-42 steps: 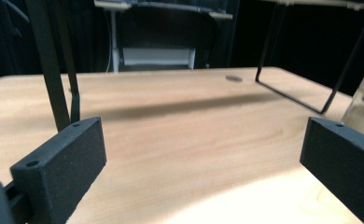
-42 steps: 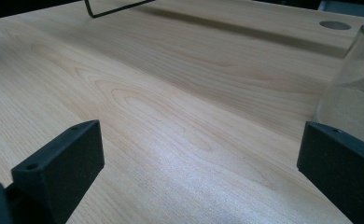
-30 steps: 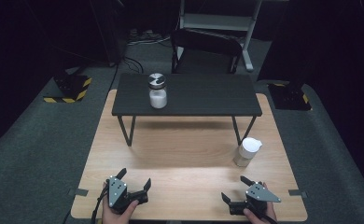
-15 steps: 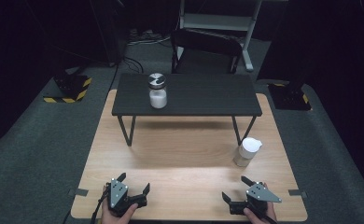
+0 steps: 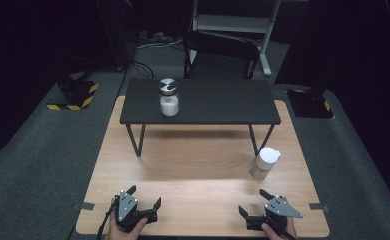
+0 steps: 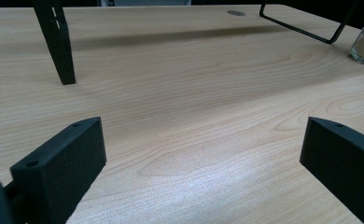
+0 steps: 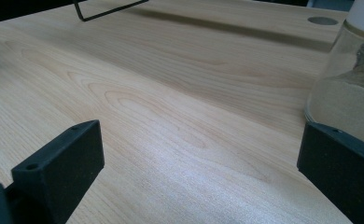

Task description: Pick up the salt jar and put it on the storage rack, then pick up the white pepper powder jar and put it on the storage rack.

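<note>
Start position: both grippers, left (image 5: 144, 207) and right (image 5: 256, 206), rest on the bench (image 5: 198, 165), fingers apart, empty. Next, probably: right reaches the white-capped jar (image 5: 266, 162).

jar (image 5: 266, 162) | white lid, upright (sandy fill) | table's right side

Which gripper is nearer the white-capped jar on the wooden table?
Right. The right gripper sits just in front of the white-capped jar; the left gripper is far across to the jar's left.

Pale smooth wood table (image 5: 193, 165), clear glass jar (image 5: 266, 163), matt black fingers (image 6: 59, 163).
</note>
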The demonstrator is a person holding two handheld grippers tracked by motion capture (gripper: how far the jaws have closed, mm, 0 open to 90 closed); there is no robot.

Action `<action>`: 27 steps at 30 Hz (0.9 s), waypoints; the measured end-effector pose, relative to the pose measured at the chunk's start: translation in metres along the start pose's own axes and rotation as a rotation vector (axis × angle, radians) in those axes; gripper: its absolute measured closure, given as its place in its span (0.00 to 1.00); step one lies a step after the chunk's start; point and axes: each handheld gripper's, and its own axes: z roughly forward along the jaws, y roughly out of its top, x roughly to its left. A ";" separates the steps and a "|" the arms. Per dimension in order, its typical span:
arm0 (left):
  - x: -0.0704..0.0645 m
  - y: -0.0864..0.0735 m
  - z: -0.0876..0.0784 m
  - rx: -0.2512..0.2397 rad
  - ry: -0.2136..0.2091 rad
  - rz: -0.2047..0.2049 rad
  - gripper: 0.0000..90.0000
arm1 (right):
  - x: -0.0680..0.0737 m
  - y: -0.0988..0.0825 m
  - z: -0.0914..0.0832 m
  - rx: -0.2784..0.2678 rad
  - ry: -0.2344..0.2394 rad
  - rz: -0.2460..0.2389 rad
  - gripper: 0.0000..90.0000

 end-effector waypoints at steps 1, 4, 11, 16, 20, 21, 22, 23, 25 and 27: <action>0.000 0.001 0.000 0.003 0.001 -0.007 0.01 | 0.000 0.000 0.000 0.004 0.002 -0.001 0.01; 0.003 0.001 0.001 0.008 -0.006 -0.020 0.01 | 0.002 0.001 0.000 0.007 0.002 -0.016 0.01; 0.002 0.000 0.000 0.001 -0.009 0.000 0.01 | 0.003 0.003 0.001 0.016 0.003 -0.023 0.01; 0.000 0.000 0.000 0.000 -0.012 0.018 0.01 | 0.002 0.002 0.001 0.015 0.003 -0.009 0.01; 0.000 0.001 0.000 0.007 -0.016 0.029 0.01 | 0.003 0.002 0.000 0.010 0.003 -0.022 0.01; 0.000 0.002 0.001 0.010 -0.017 0.031 0.01 | 0.003 0.001 0.000 0.010 0.003 -0.027 0.01; 0.000 0.002 0.001 0.012 -0.018 0.031 0.01 | 0.004 0.001 0.000 0.010 0.003 -0.030 0.01; 0.000 0.002 0.002 0.012 -0.018 0.030 0.01 | 0.004 0.001 0.000 0.010 0.004 -0.032 0.01; -0.001 0.002 0.001 0.008 -0.017 0.026 0.01 | 0.005 0.001 -0.001 0.006 0.003 -0.033 0.01; -0.002 0.002 0.002 0.008 -0.022 0.035 0.01 | 0.005 0.000 -0.001 0.003 0.006 -0.032 0.01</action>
